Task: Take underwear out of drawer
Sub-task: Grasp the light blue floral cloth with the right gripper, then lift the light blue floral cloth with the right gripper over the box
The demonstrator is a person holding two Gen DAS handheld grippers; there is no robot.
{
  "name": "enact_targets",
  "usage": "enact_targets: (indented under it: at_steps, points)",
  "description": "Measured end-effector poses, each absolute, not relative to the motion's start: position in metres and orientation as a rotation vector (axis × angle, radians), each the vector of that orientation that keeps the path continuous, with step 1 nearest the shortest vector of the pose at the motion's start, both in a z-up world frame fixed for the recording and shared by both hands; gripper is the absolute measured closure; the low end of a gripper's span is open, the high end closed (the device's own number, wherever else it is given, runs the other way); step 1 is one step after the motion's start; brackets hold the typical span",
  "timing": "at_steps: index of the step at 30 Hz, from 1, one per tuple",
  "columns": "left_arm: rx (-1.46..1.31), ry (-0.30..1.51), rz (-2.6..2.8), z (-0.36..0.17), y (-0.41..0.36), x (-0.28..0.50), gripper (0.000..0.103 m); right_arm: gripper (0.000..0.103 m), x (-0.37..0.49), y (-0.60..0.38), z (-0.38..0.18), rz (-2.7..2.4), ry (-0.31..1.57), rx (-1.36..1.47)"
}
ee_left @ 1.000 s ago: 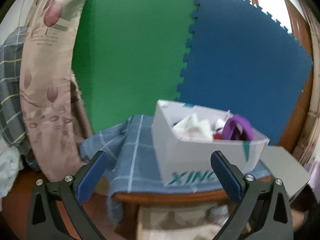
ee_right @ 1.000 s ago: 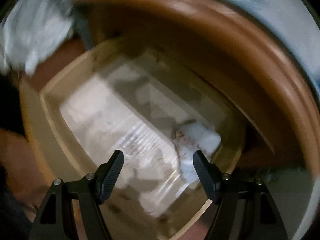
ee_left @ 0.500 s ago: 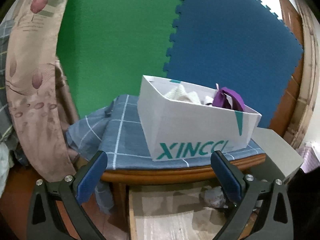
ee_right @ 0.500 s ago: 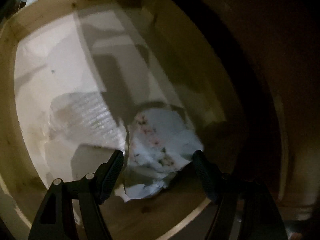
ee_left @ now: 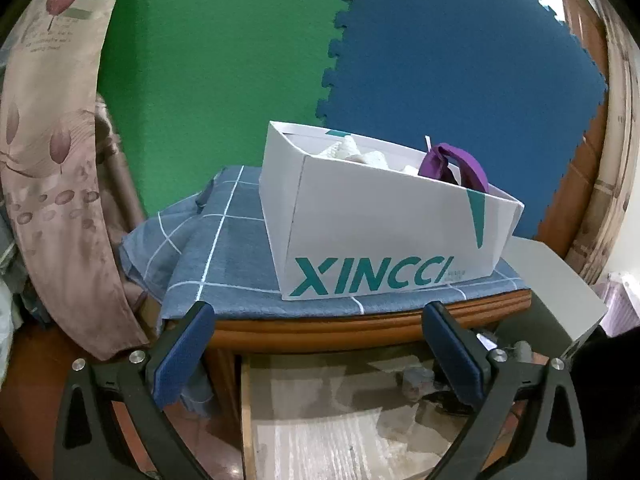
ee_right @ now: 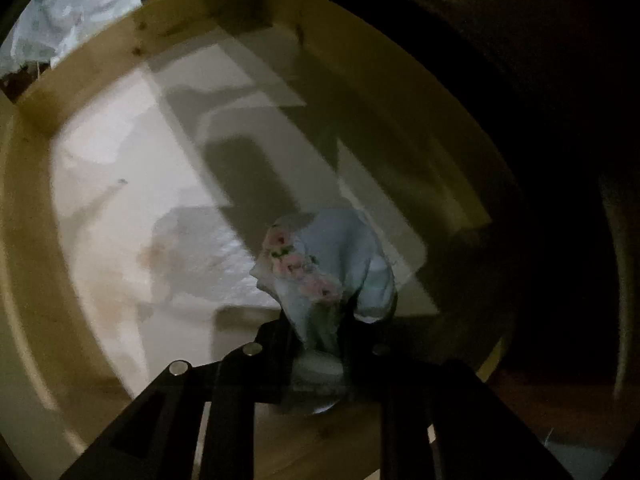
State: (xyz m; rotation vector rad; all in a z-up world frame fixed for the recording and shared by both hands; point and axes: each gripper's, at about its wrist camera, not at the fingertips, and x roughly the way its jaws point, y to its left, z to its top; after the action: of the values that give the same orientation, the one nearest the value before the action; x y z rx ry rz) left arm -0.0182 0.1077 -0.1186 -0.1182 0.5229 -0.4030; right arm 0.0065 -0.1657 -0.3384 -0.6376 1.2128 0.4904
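Now right gripper (ee_right: 320, 332) pinching pale floral underwear (ee_right: 324, 264) between just-closed fingers, low centre of right wrist frame, cloth bunching above drawer (ee_right: 80, 300) floor. Left gripper (ee_left: 320, 352) hanging wide, gripping nothing, before white box (ee_left: 384, 216) at frame centre.

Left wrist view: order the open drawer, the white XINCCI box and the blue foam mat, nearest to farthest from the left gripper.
1. Drawer, just below and beyond the left gripper.
2. Box, on the checked cloth above the drawer.
3. Blue mat, upright behind the box.
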Motion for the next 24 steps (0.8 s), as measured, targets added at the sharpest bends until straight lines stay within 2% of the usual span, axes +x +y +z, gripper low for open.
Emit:
enact_targets:
  at_steps: [5,13,20,24]
  points:
    - [-0.032,0.501,-0.369,-0.122,0.099,-0.024,0.001,0.085,-0.030,-0.144,-0.294,0.521,1.167,-0.654]
    - [0.014,0.516,-0.295,-0.124,0.107,-0.037,0.001,0.085,-0.099,-0.141,-0.171,0.477,1.016,-0.448]
    - [0.000,0.600,-0.247,-0.143,0.115,-0.058,0.001,0.085,-0.148,-0.151,-0.080,0.300,0.856,-0.209]
    - [0.053,0.670,-0.237,-0.160,0.106,-0.056,0.001,0.085,-0.166,-0.147,-0.052,0.208,0.798,-0.158]
